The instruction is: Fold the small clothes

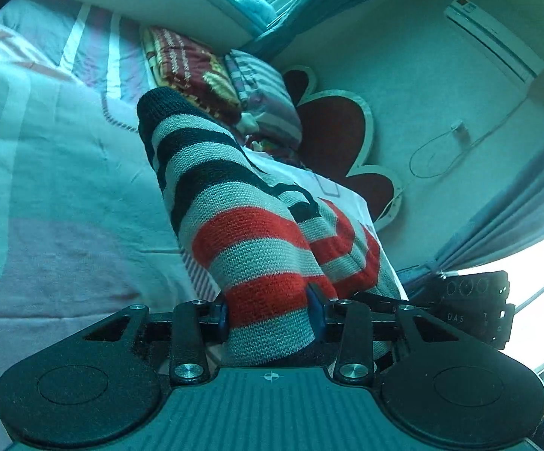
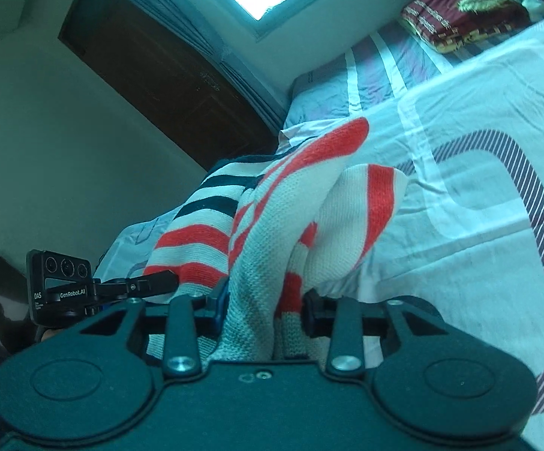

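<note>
Currently both tongs clamp the striped knit garment [image 1: 234, 203]: left tongs [image 1: 272, 315] and right tongs [image 2: 266, 312] each pinch bunched fabric, which drapes forward from them over the bed [image 2: 459, 195].

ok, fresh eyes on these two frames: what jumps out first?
The striped knit, red, grey and dark bands, fills the centre of both wrist views. Both the left gripper and the right gripper are shut on it, and it trails from them over the bed. Next is the dark red flower-shaped headboard on the wall at the far end of the bed, with a maroon folded blanket beside it.
</note>
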